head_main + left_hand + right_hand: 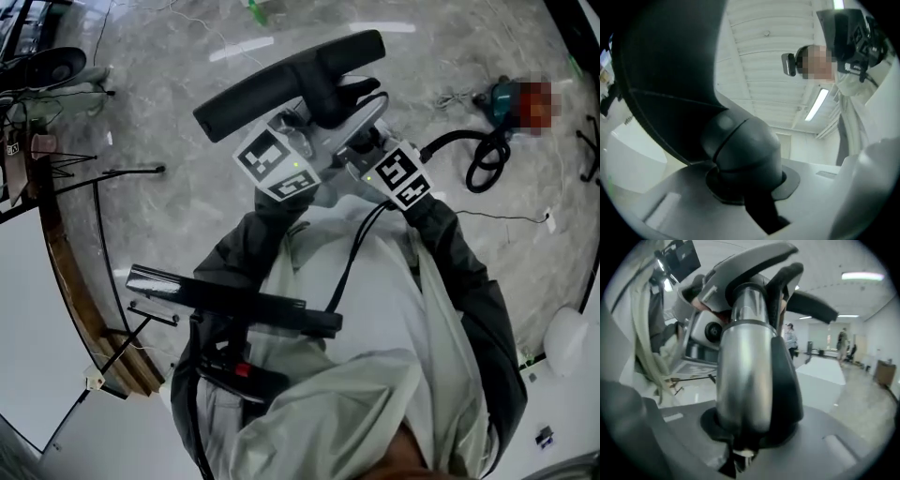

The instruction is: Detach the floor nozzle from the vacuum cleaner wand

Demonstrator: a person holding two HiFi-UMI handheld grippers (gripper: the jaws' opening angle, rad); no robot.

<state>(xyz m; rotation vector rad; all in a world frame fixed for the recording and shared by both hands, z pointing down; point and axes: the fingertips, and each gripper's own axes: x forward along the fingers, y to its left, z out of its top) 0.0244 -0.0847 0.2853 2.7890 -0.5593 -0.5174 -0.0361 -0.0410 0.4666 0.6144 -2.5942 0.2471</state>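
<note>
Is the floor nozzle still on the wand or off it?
Looks on: in the right gripper view the silver wand runs into the floor nozzle with no gap.

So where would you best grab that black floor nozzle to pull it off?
By its rounded neck, from the side: that part fits between two jaws, while the nozzle's head is long and wide. The left gripper grips it there.

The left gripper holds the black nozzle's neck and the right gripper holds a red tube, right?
Not quite. The tube in the right gripper is silver, not red; the right gripper view shows it. The left gripper does hold the dark nozzle neck.
</note>
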